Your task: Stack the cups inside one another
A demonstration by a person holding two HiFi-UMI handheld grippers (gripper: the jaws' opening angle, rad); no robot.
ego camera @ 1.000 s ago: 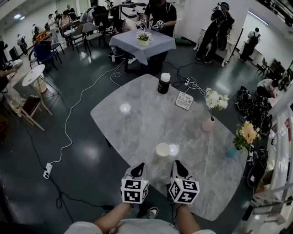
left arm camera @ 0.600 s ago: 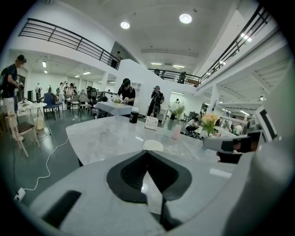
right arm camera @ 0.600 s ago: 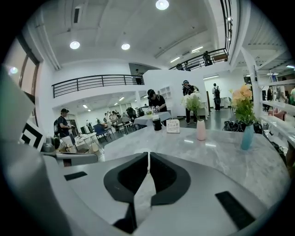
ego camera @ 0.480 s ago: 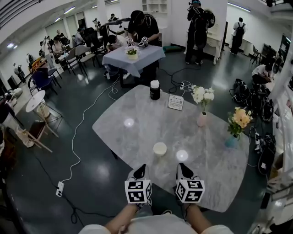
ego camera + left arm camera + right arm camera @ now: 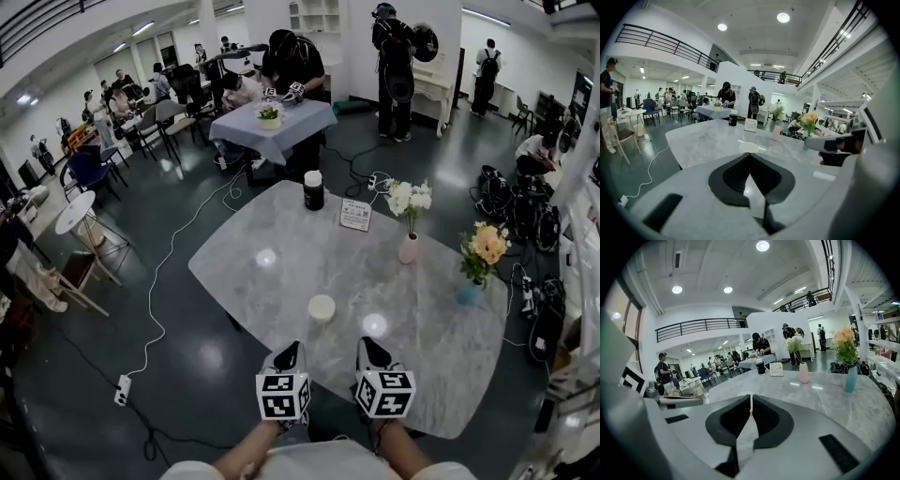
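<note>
A cream cup (image 5: pixel 322 307) stands upright on the marble table (image 5: pixel 281 262), a little in from its near edge. Whether another cup sits inside it I cannot tell. My left gripper (image 5: pixel 289 351) is shut with nothing in it, just short of the cup and to its left. My right gripper (image 5: pixel 365 346) is shut and empty too, short of the cup and to its right. In the left gripper view the closed jaws (image 5: pixel 749 155) point at the cup (image 5: pixel 749 147), and the right gripper (image 5: pixel 834 143) shows at the side. The right gripper view shows shut jaws (image 5: pixel 751 397).
At the table's far end stand a black jar (image 5: pixel 313 190) and a sign card (image 5: pixel 355 214). A pink vase of white flowers (image 5: pixel 409 248) and a blue vase of yellow flowers (image 5: pixel 469 292) stand at the right. Behind, people work at another table (image 5: pixel 272 122). A cable (image 5: pixel 159 281) runs over the floor.
Both grippers have drawn back a little from the cup toward the table's near edge. The head view has lifted, so more of the room shows. The cup has stayed in place.
</note>
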